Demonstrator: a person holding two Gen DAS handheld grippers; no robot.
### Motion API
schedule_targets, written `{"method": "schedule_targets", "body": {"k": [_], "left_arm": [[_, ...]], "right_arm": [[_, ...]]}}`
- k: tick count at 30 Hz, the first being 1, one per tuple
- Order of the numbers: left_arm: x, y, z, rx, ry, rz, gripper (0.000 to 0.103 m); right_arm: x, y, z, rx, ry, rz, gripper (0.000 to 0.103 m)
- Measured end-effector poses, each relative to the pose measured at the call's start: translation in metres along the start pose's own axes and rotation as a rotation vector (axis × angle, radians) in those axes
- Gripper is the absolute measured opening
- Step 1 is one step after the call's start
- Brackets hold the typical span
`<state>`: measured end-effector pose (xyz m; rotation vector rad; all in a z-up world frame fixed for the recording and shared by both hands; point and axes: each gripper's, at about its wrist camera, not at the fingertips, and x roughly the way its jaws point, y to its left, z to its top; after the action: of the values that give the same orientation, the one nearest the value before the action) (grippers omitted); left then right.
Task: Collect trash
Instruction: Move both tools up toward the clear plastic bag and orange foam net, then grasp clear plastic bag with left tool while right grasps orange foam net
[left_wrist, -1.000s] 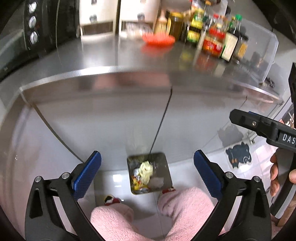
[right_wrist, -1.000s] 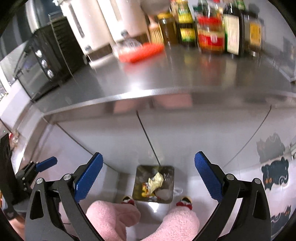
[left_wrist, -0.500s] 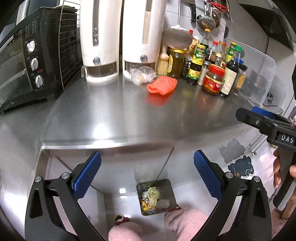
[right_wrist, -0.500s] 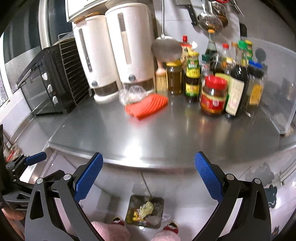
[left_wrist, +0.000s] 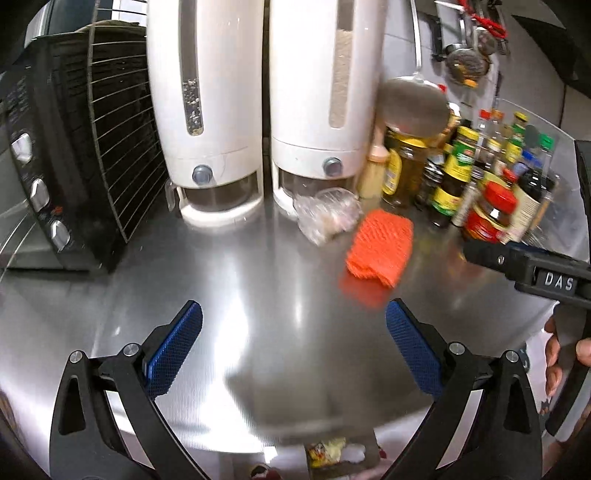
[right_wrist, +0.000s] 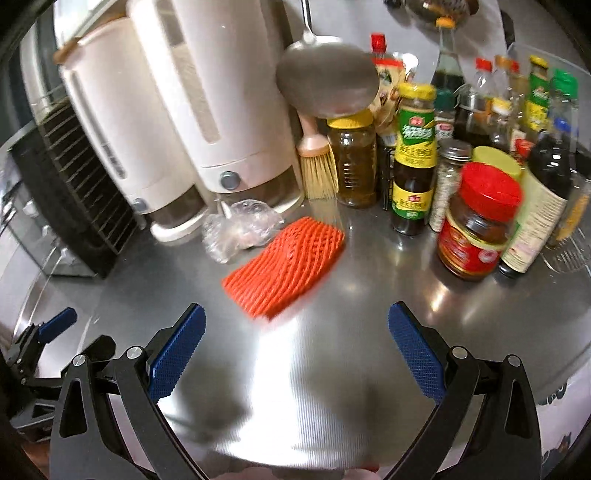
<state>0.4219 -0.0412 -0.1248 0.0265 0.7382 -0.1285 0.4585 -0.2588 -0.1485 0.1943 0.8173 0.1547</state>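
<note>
An orange foam net (left_wrist: 380, 243) (right_wrist: 284, 264) lies flat on the steel counter (left_wrist: 240, 288) (right_wrist: 351, 332). A crumpled clear plastic bag (left_wrist: 327, 214) (right_wrist: 238, 227) sits just behind it, against the white dispensers. My left gripper (left_wrist: 293, 349) hovers open over the counter, short of the net. My right gripper (right_wrist: 295, 350) is open too, with the net just ahead of its left finger. The right gripper's body (left_wrist: 532, 269) shows at the right of the left wrist view. A trash bin (left_wrist: 340, 450) with wrappers stands on the floor below the counter edge.
Two tall white dispensers (left_wrist: 258, 110) (right_wrist: 184, 122) stand at the back. A black toaster oven (left_wrist: 48, 166) is at the left. Sauce bottles and jars (right_wrist: 476, 177) crowd the back right, with a ladle (right_wrist: 327, 83) and brush (right_wrist: 317, 162) nearby.
Both grippers have risen from looking down at the floor bin to over the counter, nearer the net and bag. Both stayed open.
</note>
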Motion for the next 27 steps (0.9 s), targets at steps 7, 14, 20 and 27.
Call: {"method": "schedule_targets", "body": {"k": [7,14,20,27], "left_arm": [[0.054,0.000,0.033,0.026,0.018,-0.014,0.085],[0.087,-0.003,0.044,0.045,0.035,-0.031,0.079],[0.110,-0.003,0.050,0.052,0.047,-0.035,0.079],[0.135,-0.003,0.057,0.045,0.067,-0.043,0.080]], "right_arm": [[0.058,-0.008,0.025,0.059,0.060,0.000,0.090],[0.105,-0.003,0.035,0.069,0.132,-0.002,0.076],[0.128,0.002,0.034,0.024,0.176,-0.044,0.061],[0.137,0.002,0.034,-0.062,0.177,-0.050,0.022]]}}
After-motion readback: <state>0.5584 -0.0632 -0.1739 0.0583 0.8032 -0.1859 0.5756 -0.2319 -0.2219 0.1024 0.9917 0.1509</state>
